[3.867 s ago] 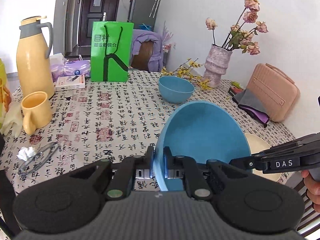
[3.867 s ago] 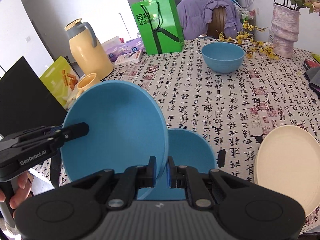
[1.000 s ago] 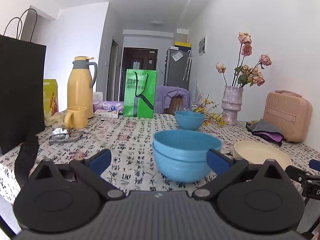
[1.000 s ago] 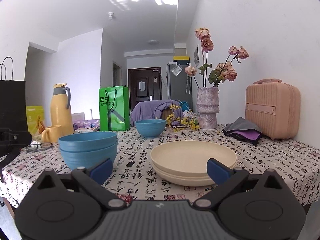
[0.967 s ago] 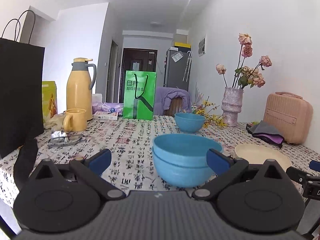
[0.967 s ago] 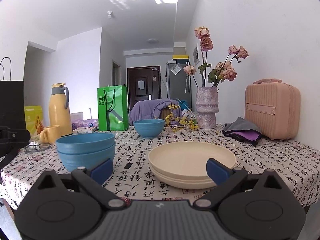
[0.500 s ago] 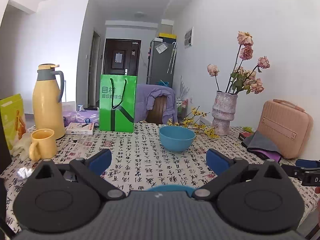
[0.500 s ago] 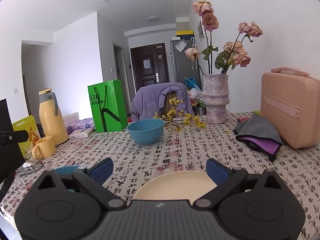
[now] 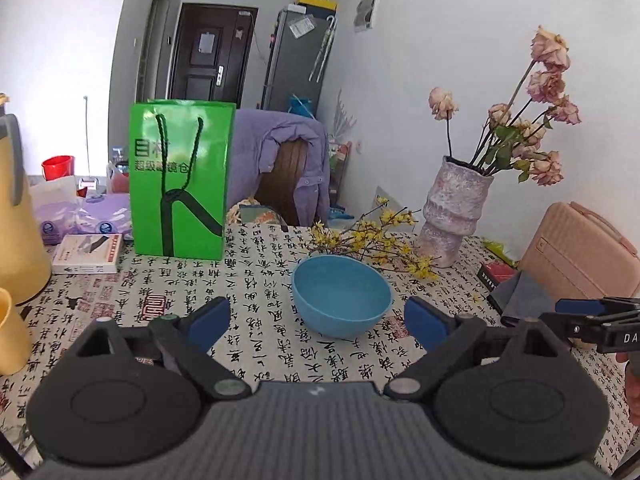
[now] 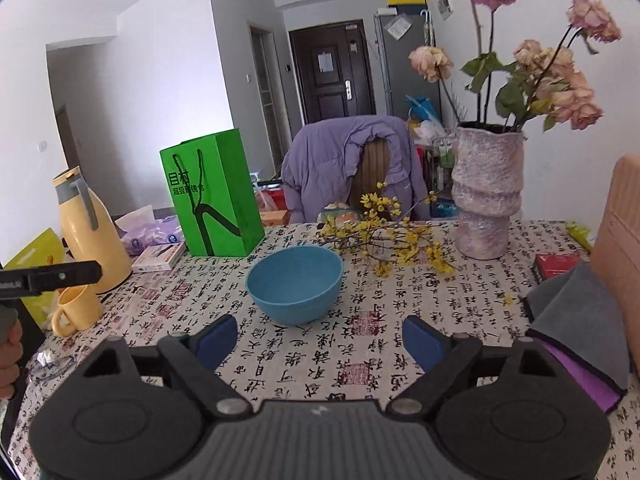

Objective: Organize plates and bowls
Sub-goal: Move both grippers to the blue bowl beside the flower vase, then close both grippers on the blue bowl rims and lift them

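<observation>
Table (image 9: 260,264) holds blue bowl (image 9: 341,297) beside yellow sprigs (image 9: 372,240).

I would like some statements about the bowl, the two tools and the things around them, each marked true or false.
1. The blue bowl stands upright on the tablecloth. True.
2. The left tool is clamped on the bowl's rim. False: its jaws are closing with nothing between them; the bowl lies beyond them.
3. The right tool holds nothing. True.
4. The green bag lies flat. False: it stands upright.
5. The vase holds dried roses. True.
</observation>
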Demonstrator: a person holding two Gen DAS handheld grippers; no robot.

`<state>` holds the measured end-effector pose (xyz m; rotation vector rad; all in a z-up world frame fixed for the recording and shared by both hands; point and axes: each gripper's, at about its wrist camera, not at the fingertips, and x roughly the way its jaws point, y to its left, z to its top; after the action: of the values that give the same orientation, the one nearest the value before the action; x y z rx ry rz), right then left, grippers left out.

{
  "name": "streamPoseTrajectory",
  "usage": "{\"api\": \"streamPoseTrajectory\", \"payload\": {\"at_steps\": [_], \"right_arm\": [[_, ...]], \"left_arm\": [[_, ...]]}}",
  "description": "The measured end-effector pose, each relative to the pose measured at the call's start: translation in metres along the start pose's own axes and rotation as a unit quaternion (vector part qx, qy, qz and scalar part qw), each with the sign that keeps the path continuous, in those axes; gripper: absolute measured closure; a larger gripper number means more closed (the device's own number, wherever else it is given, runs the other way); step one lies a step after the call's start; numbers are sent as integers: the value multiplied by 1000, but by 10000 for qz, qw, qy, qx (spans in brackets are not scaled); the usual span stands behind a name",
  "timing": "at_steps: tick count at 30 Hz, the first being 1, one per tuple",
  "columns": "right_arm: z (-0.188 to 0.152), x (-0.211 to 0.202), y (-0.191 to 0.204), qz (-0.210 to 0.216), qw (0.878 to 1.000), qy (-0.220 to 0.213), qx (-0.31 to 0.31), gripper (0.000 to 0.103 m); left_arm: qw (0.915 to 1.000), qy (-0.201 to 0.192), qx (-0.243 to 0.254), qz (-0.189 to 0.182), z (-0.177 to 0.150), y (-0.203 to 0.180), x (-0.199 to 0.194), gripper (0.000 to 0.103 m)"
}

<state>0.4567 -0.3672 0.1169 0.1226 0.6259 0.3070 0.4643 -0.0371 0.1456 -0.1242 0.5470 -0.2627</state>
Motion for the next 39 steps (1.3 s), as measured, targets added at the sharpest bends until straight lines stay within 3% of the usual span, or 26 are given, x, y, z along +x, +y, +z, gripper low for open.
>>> {"api": "streamPoseTrajectory", "payload": {"at_steps": [6, 8, 13, 17, 19, 20, 21, 22, 23, 24, 33, 39], "right_arm": [[48, 96, -9, 112, 9977, 638, 186, 21], [54, 130, -5, -130, 9968, 780, 83, 22], [62, 204, -8, -266, 9915, 1261, 166, 28], [62, 251, -11, -494, 9866, 1541, 228, 40], [60, 269, -13, -558, 9839, 1674, 286, 49], [59, 276, -14, -566, 9828, 1725, 340, 57], [57, 281, -15, -571, 9818, 1769, 389, 72], [56, 287, -15, -585, 9804, 1835, 405, 81], [54, 292, -14, -615, 9790, 1907, 383, 92], [52, 295, -13, -699, 9779, 1941, 348, 94], [58, 280, -7, -779, 9798, 1821, 271, 97], [67, 226, -1, -725, 9842, 1601, 215, 97]], "left_arm": [[9969, 758, -198, -116, 28, 19, 100, 22], [9948, 921, -434, -66, 30, 26, 126, 26], [9900, 1263, -601, -186, 28, 36, 183, 29], [9850, 1579, -684, -126, 24, 41, 227, 39], [9821, 1717, -767, -85, 19, 45, 244, 47], [9807, 1762, -847, -90, 17, 48, 251, 58], [9790, 1811, -926, -127, 14, 50, 257, 77], [9774, 1870, -963, -205, 12, 52, 262, 87], [9763, 1906, -1002, -237, 10, 53, 265, 90], [9766, 1875, -1022, -252, 9, 53, 266, 90], [9756, 1988, -918, -165, 11, 42, 247, 92], [9809, 1799, -725, -142, 21, 11, 192, 92]]}}
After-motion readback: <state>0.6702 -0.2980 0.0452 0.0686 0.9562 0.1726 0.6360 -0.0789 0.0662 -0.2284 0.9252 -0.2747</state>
